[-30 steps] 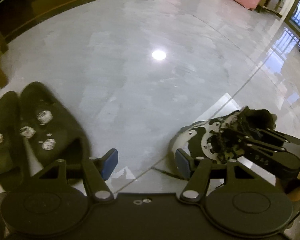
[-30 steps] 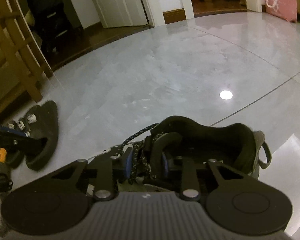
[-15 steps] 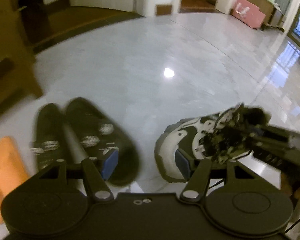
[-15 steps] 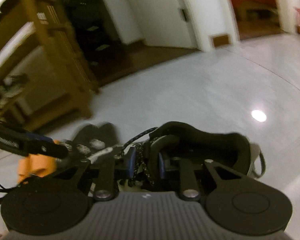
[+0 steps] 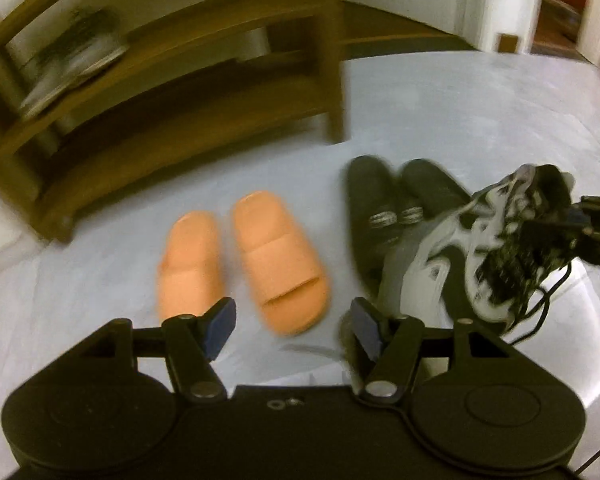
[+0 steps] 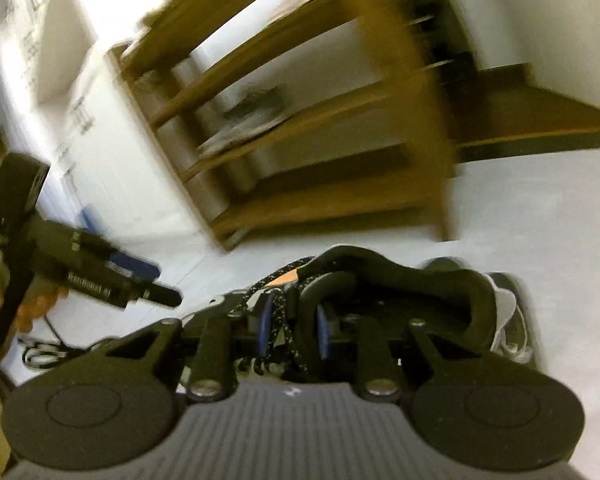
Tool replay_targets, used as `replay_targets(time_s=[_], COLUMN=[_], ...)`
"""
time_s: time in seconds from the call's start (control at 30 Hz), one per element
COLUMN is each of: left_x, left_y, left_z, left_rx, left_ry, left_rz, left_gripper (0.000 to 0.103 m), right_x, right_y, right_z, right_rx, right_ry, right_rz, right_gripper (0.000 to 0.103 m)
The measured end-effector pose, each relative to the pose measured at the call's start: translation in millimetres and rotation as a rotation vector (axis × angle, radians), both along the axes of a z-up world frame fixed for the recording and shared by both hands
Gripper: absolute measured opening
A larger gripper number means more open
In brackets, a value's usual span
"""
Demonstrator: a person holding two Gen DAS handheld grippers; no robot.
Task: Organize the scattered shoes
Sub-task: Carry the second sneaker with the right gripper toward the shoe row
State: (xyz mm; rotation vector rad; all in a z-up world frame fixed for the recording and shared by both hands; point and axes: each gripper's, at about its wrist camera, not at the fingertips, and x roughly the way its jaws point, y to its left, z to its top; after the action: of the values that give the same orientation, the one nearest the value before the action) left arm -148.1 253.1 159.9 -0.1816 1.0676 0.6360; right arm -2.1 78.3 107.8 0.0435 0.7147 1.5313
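On pale grey floor (image 5: pixel 440 120) before a wooden shelf rack (image 5: pixel 172 92), we saw orange slides (image 5: pixel 240 256) paired, then black slippers (image 5: pixel 396 216). Our left gripper (image 5: pixel 292 322) hung wide, empty. Our right gripper (image 6: pixel 291 330) clamped the tongue and laces of a black-and-white sneaker (image 5: pixel 496 248), held above the floor.

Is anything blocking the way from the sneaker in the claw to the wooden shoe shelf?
The black slippers and orange slippers lie on the floor in front of the wooden shelf. The sneaker, pinched in the right claw, appears lifted above them; the air between looks clear.
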Motion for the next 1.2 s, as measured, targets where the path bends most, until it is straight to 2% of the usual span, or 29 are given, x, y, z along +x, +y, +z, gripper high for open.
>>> replay_targets(time_s=[0.13, 0.33, 0.4, 0.47, 0.53, 0.57, 0.6, 0.63, 0.7, 0.73, 0.77, 0.8, 0.83, 0.9, 0.97, 1.07, 1.2], left_x=[-43, -94, -109, -120, -128, -131, -134, -136, -139, -137, -136, -133, -130, -118, -107, -92, -83], left_y=[18, 27, 32, 36, 38, 39, 39, 39, 38, 36, 32, 32, 32, 29, 28, 24, 29], left_z=[-8, -30, -45, -55, -64, -68, -72, -76, -80, -80, -78, -80, -81, -82, -84, -86, -92], left_rx=[-0.018, -0.026, -0.047, -0.046, -0.056, -0.062, -0.076, -0.09, -0.107, -0.113, -0.111, -0.111, -0.113, -0.122, -0.127, -0.118, -0.084], left_ry=[0.026, 0.069, 0.09, 0.098, 0.095, 0.095, 0.102, 0.108, 0.112, 0.108, 0.101, 0.093, 0.085, 0.072, 0.071, 0.079, 0.065], left_rz=[0.118, 0.252, 0.303, 0.329, 0.352, 0.363, 0.373, 0.383, 0.388, 0.376, 0.363, 0.347, 0.325, 0.252, 0.185, 0.062, -0.054], left_gripper=[0.063, 0.063, 0.063, 0.063, 0.063, 0.063, 0.063, 0.063, 0.063, 0.063, 0.063, 0.063, 0.063, 0.063, 0.063, 0.063, 0.063], right_x=[-40, -90, -100, -110, -117, -122, -131, -136, -132, -127, -120, -113, -110, -102, -99, -103, -112], right_y=[58, 119, 130, 139, 150, 155, 160, 161, 157, 152, 145, 135, 131, 115, 102, 92, 87], right_z=[-2, -32, -40, -46, -47, -49, -53, -58, -63, -63, -61, -57, -55, -49, -47, -49, -47], right_rx=[-0.03, -0.067, -0.079, -0.078, -0.074, -0.093, -0.136, -0.171, -0.21, -0.221, -0.22, -0.205, -0.183, -0.129, -0.155, -0.185, -0.24], right_ry=[-0.064, -0.097, -0.116, -0.131, -0.144, -0.187, -0.274, -0.328, -0.304, -0.278, -0.258, -0.23, -0.209, -0.125, -0.094, -0.127, -0.217], right_rz=[0.217, 0.486, 0.546, 0.604, 0.643, 0.66, 0.68, 0.694, 0.674, 0.644, 0.586, 0.503, 0.466, 0.407, 0.365, 0.326, 0.129], right_gripper=[0.026, 0.025, 0.021, 0.008, 0.008, 0.008, 0.008, 0.012, 0.014, 0.033, 0.073, 0.088, 0.093, 0.092, 0.092, 0.092, 0.092])
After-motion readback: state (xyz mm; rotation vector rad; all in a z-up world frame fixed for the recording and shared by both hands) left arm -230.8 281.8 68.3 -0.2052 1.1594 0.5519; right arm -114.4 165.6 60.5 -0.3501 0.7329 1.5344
